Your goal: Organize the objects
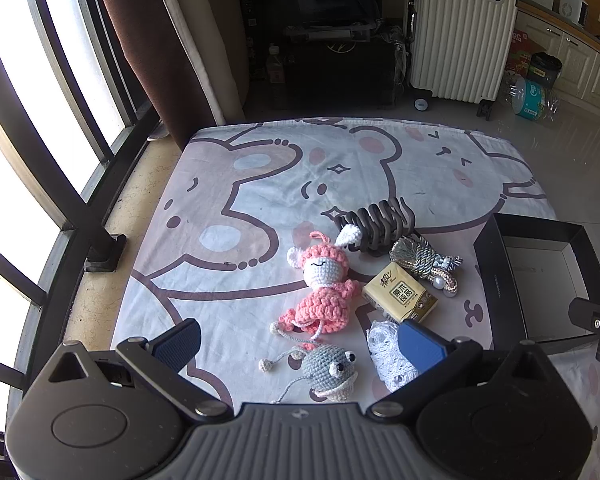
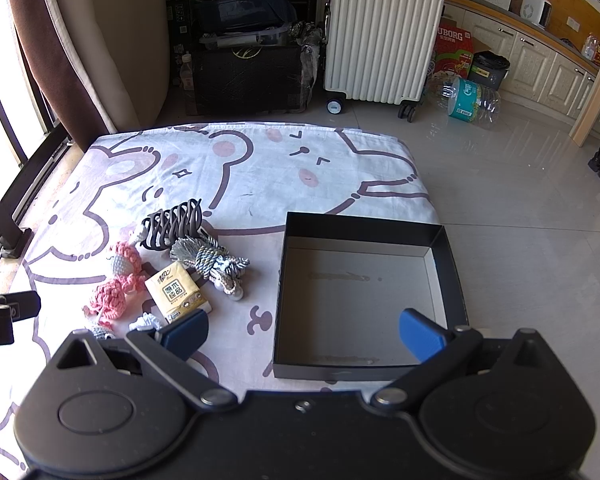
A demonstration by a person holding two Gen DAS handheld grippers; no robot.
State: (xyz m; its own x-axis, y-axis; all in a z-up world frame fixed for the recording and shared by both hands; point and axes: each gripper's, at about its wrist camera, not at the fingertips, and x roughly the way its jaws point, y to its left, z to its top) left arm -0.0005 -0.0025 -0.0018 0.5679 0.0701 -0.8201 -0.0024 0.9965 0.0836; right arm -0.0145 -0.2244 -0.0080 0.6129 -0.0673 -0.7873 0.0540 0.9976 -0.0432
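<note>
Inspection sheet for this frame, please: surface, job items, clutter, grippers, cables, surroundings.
Surface: cartoon-bear printed cloth over a table.
Job's things: pink crocheted doll, grey crocheted frog, dark claw hair clip, yellow tissue pack, grey-green rope tassel, white lace piece, all loose left of the empty black shallow box.
Clutter: nothing seen.
Grippers: left gripper open, empty; right gripper open above the box.
Cables: nothing seen.
Surroundings: white ribbed suitcase, window, floor.

Sunlit window (image 1: pixel 28 92), brown curtain (image 1: pixel 148 52), white suitcase (image 2: pixel 380 36), glossy tiled floor (image 2: pixel 520 200).
</note>
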